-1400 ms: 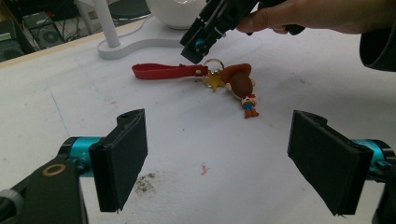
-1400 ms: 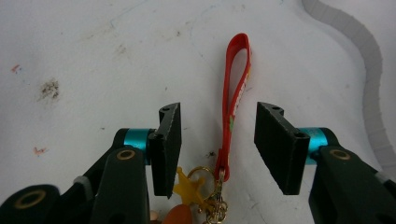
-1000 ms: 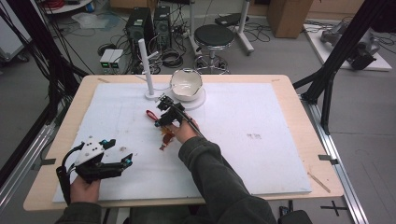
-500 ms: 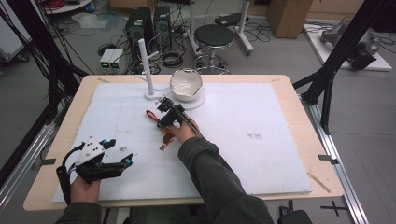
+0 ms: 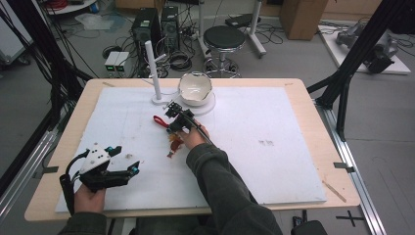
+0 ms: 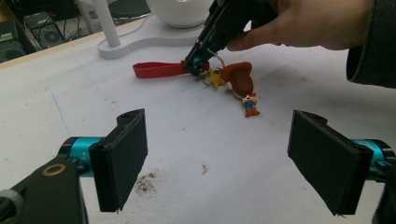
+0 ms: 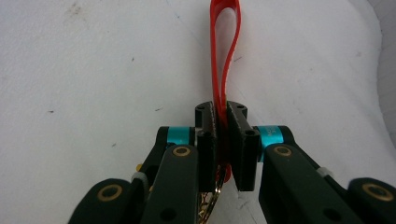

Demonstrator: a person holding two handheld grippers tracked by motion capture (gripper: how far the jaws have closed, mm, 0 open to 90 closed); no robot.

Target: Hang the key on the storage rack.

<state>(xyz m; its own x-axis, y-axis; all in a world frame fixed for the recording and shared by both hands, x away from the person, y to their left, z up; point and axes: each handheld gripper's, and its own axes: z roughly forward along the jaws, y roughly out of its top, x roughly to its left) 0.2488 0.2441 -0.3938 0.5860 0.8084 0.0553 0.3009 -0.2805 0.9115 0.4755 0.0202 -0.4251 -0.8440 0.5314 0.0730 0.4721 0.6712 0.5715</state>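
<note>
Right gripper (image 7: pixel 223 135) just closed — pinches red strap (image 7: pixel 223 56) (keychain's).

White rounded bowl (image 5: pixel 195 88) on flat white base (image 5: pixel 208 105) at far edge of white foam sheet (image 5: pixel 274 161) covering light wooden tabletop (image 5: pixel 313 107). Slim white upright post (image 5: pixel 152 68) just left of bowl, on same base. Beyond tabletop: round black stool (image 5: pixel 224 37), black computer towers (image 5: pixel 155 22), tangled cables on grey floor (image 5: pixel 381 127). Black frame struts at both sides.
</note>
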